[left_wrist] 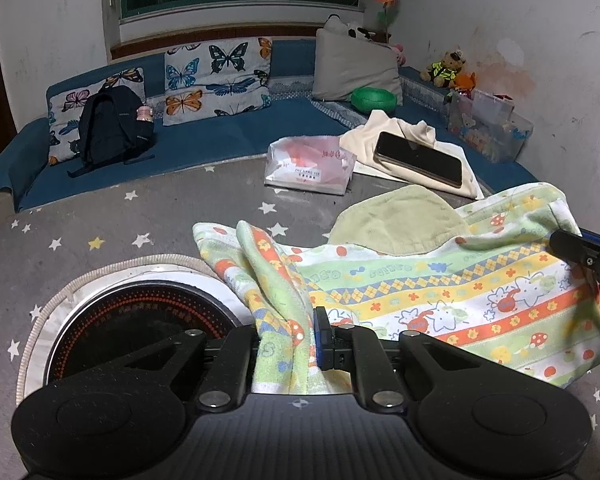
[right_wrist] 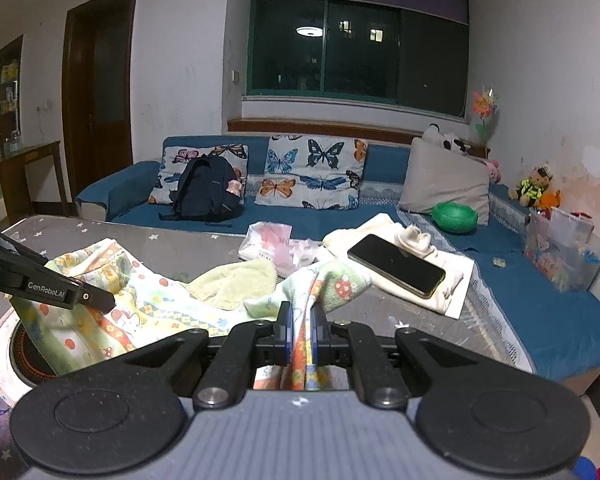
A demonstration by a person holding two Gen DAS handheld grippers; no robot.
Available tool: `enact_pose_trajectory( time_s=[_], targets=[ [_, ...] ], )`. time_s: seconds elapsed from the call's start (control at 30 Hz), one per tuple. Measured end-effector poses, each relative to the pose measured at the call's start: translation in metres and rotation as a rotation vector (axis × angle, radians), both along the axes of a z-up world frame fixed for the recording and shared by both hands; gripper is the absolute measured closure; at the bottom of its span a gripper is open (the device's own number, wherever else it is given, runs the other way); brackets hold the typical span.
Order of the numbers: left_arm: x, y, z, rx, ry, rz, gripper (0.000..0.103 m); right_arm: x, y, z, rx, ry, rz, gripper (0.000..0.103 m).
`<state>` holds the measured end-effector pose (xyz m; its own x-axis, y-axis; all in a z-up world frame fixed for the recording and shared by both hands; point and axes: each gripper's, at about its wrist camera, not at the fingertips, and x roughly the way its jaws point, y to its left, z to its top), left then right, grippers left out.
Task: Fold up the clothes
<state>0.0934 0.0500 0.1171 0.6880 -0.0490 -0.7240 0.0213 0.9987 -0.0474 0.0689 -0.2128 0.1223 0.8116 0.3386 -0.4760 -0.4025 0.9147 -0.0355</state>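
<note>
On tabletop (left_wrist: pixel 100 208): both grippers (left (left_wrist: pixel 288 340), right (right_wrist: pixel 300 336)) pinching printed cloth (left_wrist: pixel 440 292) corners at 6 o'clock, jaws pressed shut, likely spreading it for folding.

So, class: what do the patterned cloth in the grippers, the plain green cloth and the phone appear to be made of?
Patterned cloth: soft woven or terry cotton, by its matte printed surface and limp folds.
Plain green cloth: looks like terry towelling, with a fuzzy, matte nap.
Phone: glossy glass face reflecting light, with what seems a metallic gold rim, possibly plastic.
</note>
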Motion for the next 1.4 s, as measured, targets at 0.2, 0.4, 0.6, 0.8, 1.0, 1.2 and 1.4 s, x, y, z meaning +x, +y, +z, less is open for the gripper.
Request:
enact_pose_trajectory(
  time_s=[0.2, 0.4, 0.6, 0.8, 1.0, 1.2, 1.4],
  targets=[
    [0.005, 0.002, -0.013, -0.010, 0.030, 0.003, 0.091, 0.009, 0.002, -0.006, -0.001, 0.035, -0.014, 0.096],
    [0.010, 0.002, -0.023, -0.017, 0.050, 0.005, 0.091, 0.017, 0.005, -0.010, -0.003, 0.064, -0.027, 0.096],
    [0.014, 0.002, -0.034, -0.020, 0.070, 0.007, 0.091, 0.024, 0.007, -0.013, -0.002, 0.087, -0.039, 0.096],
    [0.016, 0.003, -0.041, -0.025, 0.086, 0.006, 0.090, 0.029, 0.008, -0.018, 0.001, 0.110, -0.050, 0.096],
    [0.018, 0.002, -0.047, -0.024, 0.103, 0.006, 0.089, 0.033, 0.008, -0.025, 0.004, 0.134, -0.061, 0.096],
    [0.019, 0.002, -0.053, -0.019, 0.115, 0.011, 0.088, 0.040, 0.006, -0.032, 0.005, 0.154, -0.075, 0.095],
    [0.020, 0.001, -0.057, -0.010, 0.122, 0.012, 0.087, 0.044, 0.002, -0.040, 0.011, 0.173, -0.092, 0.095]
  ],
)
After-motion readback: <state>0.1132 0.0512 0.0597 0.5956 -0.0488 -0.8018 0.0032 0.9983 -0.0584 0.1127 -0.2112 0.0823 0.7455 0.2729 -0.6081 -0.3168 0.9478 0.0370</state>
